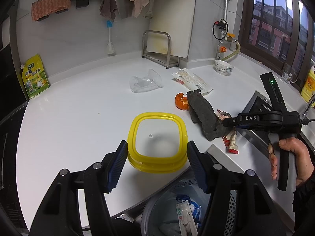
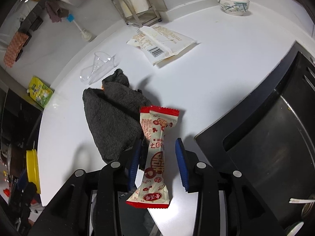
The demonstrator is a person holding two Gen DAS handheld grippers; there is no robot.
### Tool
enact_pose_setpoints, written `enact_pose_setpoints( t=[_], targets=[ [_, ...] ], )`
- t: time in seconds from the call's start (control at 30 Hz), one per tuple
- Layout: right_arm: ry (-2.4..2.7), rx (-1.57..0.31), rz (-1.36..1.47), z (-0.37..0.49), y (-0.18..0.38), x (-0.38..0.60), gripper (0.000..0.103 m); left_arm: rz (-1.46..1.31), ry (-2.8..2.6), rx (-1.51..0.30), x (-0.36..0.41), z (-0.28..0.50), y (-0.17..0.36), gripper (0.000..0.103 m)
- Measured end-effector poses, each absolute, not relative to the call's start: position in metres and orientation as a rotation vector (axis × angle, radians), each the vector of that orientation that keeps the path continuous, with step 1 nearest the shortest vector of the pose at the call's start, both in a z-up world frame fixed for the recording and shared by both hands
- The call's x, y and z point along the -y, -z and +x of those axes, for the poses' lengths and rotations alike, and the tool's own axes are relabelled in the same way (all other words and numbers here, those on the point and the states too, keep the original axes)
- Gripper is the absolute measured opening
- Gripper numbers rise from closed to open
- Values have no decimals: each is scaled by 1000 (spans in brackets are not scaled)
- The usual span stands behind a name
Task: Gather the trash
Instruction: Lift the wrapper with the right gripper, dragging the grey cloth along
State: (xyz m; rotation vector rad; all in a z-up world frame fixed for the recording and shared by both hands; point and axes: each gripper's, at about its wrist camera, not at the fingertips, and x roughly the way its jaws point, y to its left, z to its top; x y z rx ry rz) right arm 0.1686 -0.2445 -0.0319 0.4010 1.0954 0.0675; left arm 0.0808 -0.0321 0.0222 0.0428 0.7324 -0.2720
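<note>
A red and cream snack wrapper [image 2: 155, 155] lies on the white counter at its front edge, between the open fingers of my right gripper [image 2: 158, 161]; neither pad touches it. It also shows in the left wrist view [image 1: 231, 142]. My left gripper [image 1: 157, 157] is open and empty, its fingers either side of a yellow-rimmed lid [image 1: 157, 139]. More trash lies on the counter: an orange peel [image 1: 182, 101], a clear plastic cup [image 1: 145, 81] on its side and a flat white packet [image 1: 192, 80]. A mesh trash bin [image 1: 177, 210] with wrappers stands below the counter edge.
A dark grey cloth [image 2: 114, 116] lies against the wrapper. The dark sink [image 2: 265, 141] is right of it. A bowl [image 1: 224, 67], a steel rack [image 1: 157, 48], a green pouch [image 1: 35, 76] and a yellow bottle [image 1: 309, 86] stand around the counter's back.
</note>
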Motion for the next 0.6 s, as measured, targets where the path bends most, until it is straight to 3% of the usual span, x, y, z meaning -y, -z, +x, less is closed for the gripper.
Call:
enact_pose_setpoints(
  t=[0.47, 0.6],
  targets=[
    [-67, -1114, 418, 184, 33, 246, 34, 42, 273, -739, 33, 82, -19, 60],
    [-65, -1138, 389, 184, 37, 243, 22, 38, 273, -744, 33, 84, -17, 60]
  ],
)
